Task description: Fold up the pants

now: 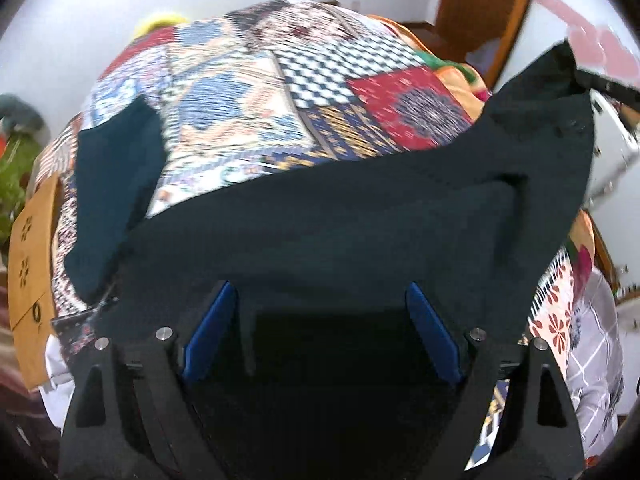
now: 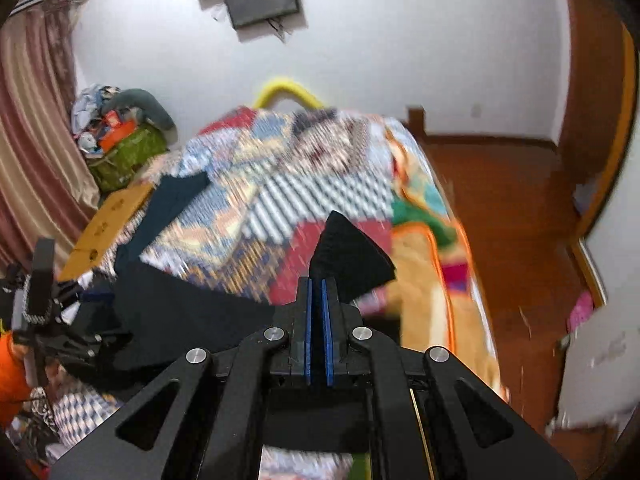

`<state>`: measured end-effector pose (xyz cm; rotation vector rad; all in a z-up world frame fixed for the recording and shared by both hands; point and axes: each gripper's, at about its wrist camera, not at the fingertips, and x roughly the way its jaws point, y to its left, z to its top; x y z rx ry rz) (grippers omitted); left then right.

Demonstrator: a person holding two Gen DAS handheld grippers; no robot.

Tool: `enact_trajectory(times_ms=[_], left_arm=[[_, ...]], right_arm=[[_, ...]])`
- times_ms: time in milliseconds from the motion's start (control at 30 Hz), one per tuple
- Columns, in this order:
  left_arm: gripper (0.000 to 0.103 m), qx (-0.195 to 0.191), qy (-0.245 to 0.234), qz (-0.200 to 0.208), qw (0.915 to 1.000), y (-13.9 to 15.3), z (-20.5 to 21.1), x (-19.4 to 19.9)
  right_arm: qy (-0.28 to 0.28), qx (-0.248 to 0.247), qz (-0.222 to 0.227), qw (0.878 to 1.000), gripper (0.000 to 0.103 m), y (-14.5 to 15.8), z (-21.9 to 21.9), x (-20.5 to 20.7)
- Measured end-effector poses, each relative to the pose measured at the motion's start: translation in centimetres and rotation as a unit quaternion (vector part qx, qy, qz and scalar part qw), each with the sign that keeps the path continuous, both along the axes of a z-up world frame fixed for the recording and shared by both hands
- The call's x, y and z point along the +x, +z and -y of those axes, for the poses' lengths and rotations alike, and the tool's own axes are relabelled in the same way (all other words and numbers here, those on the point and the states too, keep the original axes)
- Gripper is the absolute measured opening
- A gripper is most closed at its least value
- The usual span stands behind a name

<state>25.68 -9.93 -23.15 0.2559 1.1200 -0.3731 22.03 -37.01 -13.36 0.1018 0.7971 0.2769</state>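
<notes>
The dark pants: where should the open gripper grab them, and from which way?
The left gripper is open, with the dark pants draped across it. Best guess: pinch the cloth edge lying between its blue pads, closing straight ahead. The right gripper already pinches the other corner, so this grip would stretch the fabric flat above the patchwork quilt.

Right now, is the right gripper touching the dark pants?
Touching. In the right wrist view the right gripper has its blue pads shut on a corner of the dark pants, which sticks up just beyond the fingertips.
</notes>
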Motion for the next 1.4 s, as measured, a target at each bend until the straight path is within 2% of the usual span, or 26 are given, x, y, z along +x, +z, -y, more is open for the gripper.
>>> enact_trajectory(times_ms=[200,333,433,500,567,633,700,867,1000,1133,1267,1400], left_arm=[[0.088,0.002,-0.014,-0.014,0.9998,-1.2,1.8,-0.9],[0.088,-0.013,-0.007,-0.016,0.9998,-0.9,1.2,-1.2],[0.088,-0.028,0.01,-0.002,0.9996,0.4,-0.2,-1.4],[0.088,-0.042,0.025,0.01,0.9987,1.7,-1.8,-1.5],[0.088,-0.054,0.044,0.026,0.9972,3.0,-3.8,-1.6],[0.088,-0.059,0.069,0.048,0.9947,4.5,-6.5,-1.7],[0.088,-0.06,0.091,0.066,0.9919,5.6,-9.0,-1.8],[0.091,-0.047,0.179,0.094,0.9782,6.6,-18.5,-1.9],[0.092,-0.039,0.24,0.086,0.9661,5.4,-25.0,-2.2],[0.091,-0.046,0.289,0.054,0.9547,2.4,-30.2,-2.0],[0.091,-0.052,0.308,0.017,0.9497,-1.7,-32.8,-1.3],[0.091,-0.073,0.309,-0.021,0.9482,-5.3,-33.3,-0.4]], right_arm=[[-0.027,-0.016,-0.09,0.995,0.005,-7.2,2.0,-2.0],[-0.028,-0.047,-0.118,0.991,0.006,-8.5,2.1,-2.5],[-0.036,-0.061,-0.107,0.992,0.008,-7.1,1.8,-2.4],[-0.037,-0.076,-0.09,0.992,0.013,-5.9,1.2,-2.6],[-0.035,-0.077,-0.065,0.994,0.032,-4.2,0.5,-2.8],[-0.032,-0.071,-0.028,0.997,0.044,-2.1,-0.5,-2.9],[-0.019,-0.07,0.003,0.997,0.044,-0.4,-2.0,-2.8],[0.041,-0.079,0.028,0.996,0.044,1.4,-7.7,-0.3],[0.098,-0.079,0.033,0.991,0.044,0.8,-13.5,2.2],[0.162,-0.075,0.022,0.984,0.044,-0.9,-19.7,4.8],[0.219,-0.087,0.004,0.972,0.044,-3.1,-25.7,7.1],[0.267,-0.094,-0.028,0.959,0.044,-5.8,-30.7,9.1]])
